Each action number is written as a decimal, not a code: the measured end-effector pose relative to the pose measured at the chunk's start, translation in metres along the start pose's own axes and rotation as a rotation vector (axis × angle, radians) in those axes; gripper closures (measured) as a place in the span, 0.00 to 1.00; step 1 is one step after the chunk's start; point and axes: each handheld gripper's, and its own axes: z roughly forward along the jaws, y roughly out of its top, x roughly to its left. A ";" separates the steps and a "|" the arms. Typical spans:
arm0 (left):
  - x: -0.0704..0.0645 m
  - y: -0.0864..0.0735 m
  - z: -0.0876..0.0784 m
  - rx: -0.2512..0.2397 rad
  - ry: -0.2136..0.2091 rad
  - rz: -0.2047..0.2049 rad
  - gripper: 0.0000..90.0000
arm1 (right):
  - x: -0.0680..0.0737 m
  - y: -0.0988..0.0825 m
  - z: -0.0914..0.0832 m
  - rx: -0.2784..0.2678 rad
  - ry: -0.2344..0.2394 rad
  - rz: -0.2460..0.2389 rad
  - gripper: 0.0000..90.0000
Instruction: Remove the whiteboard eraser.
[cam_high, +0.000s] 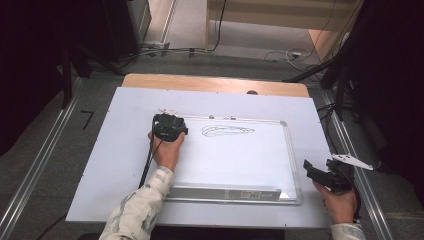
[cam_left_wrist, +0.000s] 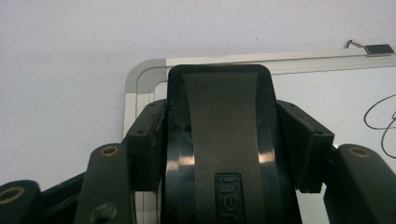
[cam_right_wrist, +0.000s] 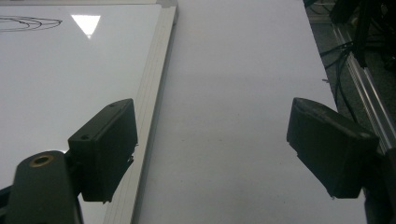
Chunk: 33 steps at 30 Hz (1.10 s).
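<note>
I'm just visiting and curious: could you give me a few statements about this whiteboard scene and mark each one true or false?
1. The left gripper clamps a black eraser. True.
2. The right gripper holds a marker. False: its jaws stand wide apart with nothing between them.
3. The whiteboard has a scribble near its top edge. True.
4. The right gripper rests on the whiteboard's middle. False: it is off the board's right edge.

The eraser (cam_left_wrist: 224, 154) clamped in the left gripper (cam_left_wrist: 224, 140) is cut off by the bottom edge of the left gripper view, and its embossed lettering is only partly legible. It hides the whiteboard's (cam_left_wrist: 327, 98) surface behind it. The scribble (cam_left_wrist: 380, 121) runs off the right edge, its form indeterminate.
</note>
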 end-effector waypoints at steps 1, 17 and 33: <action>0.000 0.000 0.000 0.000 0.000 0.000 0.45 | 0.000 0.000 0.000 0.000 0.000 0.000 0.17; -0.005 0.004 -0.011 -0.022 -0.029 0.023 0.45 | 0.000 0.000 0.000 0.000 -0.001 -0.003 0.17; -0.009 0.013 -0.024 -0.039 -0.059 0.012 0.45 | 0.004 0.002 0.003 0.002 0.007 -0.012 0.17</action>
